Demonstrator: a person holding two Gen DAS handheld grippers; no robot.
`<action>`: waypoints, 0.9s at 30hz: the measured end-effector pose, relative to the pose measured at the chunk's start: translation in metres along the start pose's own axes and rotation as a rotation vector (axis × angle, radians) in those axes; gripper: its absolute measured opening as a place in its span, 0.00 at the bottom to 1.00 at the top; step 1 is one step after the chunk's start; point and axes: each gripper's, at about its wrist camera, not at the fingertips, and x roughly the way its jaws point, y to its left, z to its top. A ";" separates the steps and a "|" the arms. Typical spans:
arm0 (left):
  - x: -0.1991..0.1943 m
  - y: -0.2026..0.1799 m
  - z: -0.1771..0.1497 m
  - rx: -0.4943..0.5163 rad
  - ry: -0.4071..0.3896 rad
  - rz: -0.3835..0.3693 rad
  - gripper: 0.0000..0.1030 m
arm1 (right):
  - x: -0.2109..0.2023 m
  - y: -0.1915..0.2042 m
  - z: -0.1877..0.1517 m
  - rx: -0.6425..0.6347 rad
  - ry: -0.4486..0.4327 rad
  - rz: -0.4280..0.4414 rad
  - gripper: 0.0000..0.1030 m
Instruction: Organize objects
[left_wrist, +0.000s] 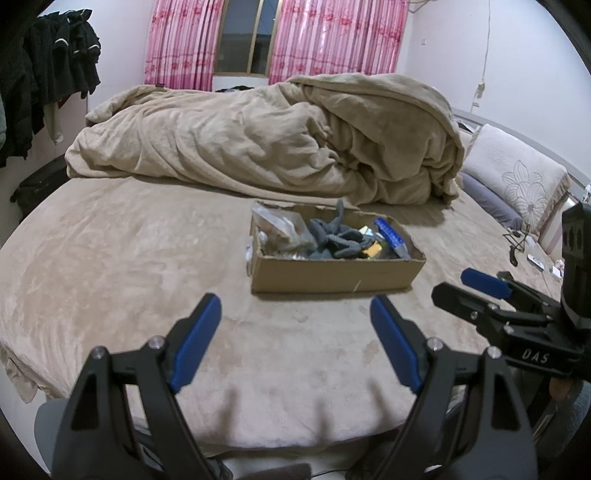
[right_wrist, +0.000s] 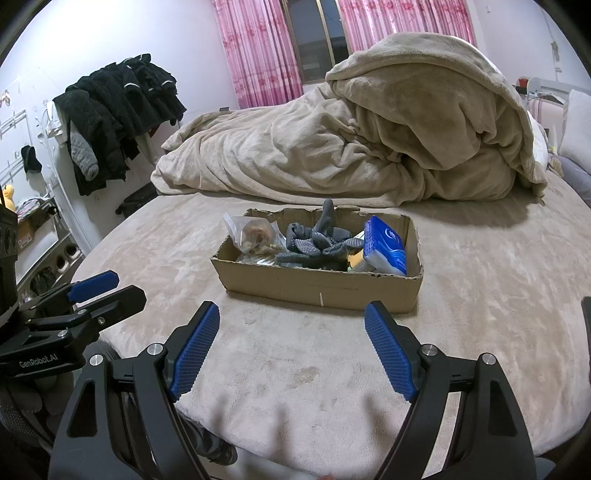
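A shallow cardboard box (left_wrist: 332, 275) (right_wrist: 317, 286) sits on the bed. It holds grey socks (left_wrist: 332, 240) (right_wrist: 317, 240), a clear plastic bag of snacks (left_wrist: 280, 225) (right_wrist: 255, 234), a blue tissue pack (left_wrist: 393, 238) (right_wrist: 386, 245) and a small yellow item (left_wrist: 371, 251). My left gripper (left_wrist: 295, 343) is open and empty, short of the box. My right gripper (right_wrist: 291, 347) is open and empty, also short of the box. Each gripper shows in the other's view: the right one (left_wrist: 472, 291) and the left one (right_wrist: 103, 291).
A crumpled beige duvet (left_wrist: 280, 136) (right_wrist: 351, 140) lies behind the box. Pillows (left_wrist: 513, 173) lie at the right. Black clothes (right_wrist: 114, 110) hang on a rack at the left. Small items (left_wrist: 535, 258) lie near the bed's right edge. Pink curtains (right_wrist: 258, 48) cover the window.
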 end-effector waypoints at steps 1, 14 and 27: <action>0.000 0.000 0.000 0.001 0.000 0.000 0.82 | 0.000 0.000 0.000 0.000 0.000 0.000 0.81; 0.001 0.000 0.000 -0.001 0.004 0.003 0.82 | 0.000 0.000 0.001 0.000 0.002 0.000 0.81; -0.002 0.001 0.000 0.006 -0.009 0.008 0.82 | 0.000 -0.001 0.000 0.000 0.001 0.000 0.81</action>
